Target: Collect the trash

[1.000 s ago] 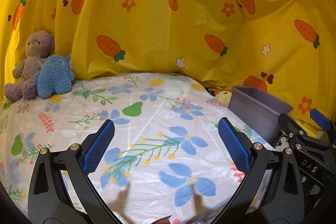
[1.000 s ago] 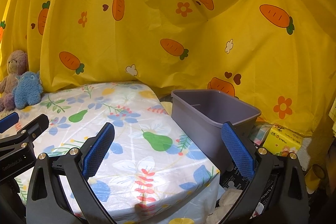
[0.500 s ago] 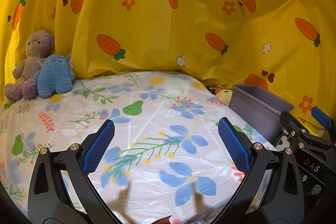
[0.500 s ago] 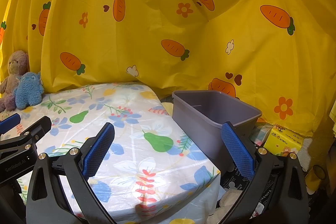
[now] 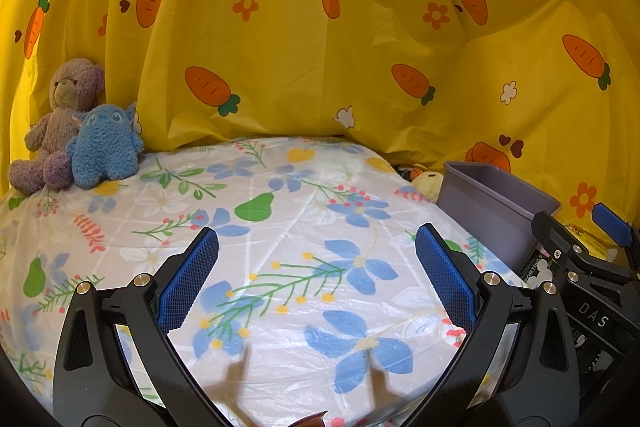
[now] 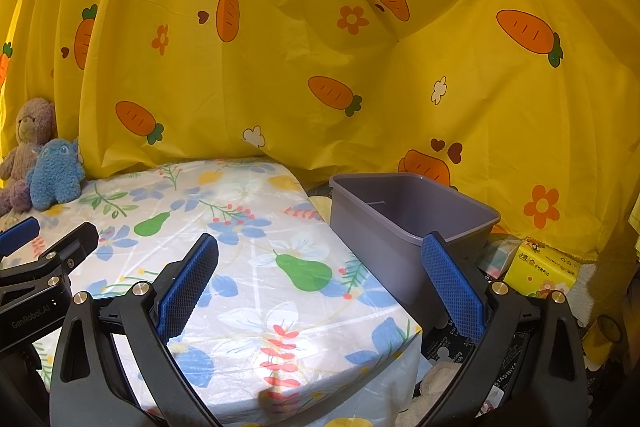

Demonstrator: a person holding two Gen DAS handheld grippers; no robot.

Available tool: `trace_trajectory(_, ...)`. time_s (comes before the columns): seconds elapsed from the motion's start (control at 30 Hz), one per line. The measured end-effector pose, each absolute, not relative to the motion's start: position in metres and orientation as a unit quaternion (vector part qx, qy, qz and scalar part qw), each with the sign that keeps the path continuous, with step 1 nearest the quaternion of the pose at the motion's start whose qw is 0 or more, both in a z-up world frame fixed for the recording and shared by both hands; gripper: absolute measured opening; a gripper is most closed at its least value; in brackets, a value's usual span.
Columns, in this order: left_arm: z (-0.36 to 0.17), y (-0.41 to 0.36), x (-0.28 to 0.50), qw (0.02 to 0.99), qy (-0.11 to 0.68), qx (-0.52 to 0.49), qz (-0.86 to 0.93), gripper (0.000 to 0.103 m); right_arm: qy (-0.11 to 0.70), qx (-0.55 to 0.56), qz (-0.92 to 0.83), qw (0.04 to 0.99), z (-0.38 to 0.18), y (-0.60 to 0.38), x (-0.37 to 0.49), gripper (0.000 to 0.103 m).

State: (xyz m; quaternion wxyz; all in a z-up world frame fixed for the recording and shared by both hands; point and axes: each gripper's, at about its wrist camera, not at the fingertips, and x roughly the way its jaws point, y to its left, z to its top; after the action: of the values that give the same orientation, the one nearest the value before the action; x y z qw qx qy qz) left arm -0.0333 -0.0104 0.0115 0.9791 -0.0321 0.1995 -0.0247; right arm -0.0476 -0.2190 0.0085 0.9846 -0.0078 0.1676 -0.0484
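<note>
Trash was nowhere visible on the floral counter (image 5: 304,227). Both claws, left claw (image 5: 316,279) and right claw (image 6: 320,283), hung released and empty; the purple bin (image 6: 404,219) stood right of the counter, nearer the right claw.

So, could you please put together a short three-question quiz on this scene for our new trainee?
1. True or false: both the left tool and the right tool are open and hold nothing.
2. Multiple choice: where does the grey bin stand? A) on top of the floral table cover B) beside the table, off its right edge C) behind the plush toys
3. Fill in: the blue plush sits next to a ____ teddy bear at the table's far left corner.

Key: 1 true; 2 B; 3 purple.
</note>
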Motion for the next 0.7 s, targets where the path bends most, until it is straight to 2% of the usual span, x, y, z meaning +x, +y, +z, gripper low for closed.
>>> trace_trajectory(0.7,0.0118,-0.0106,-0.0339,0.979,0.2,-0.032,-0.022,0.097,0.167,-0.007,-0.05,0.985,0.0086,-0.2178,-0.0477,0.098)
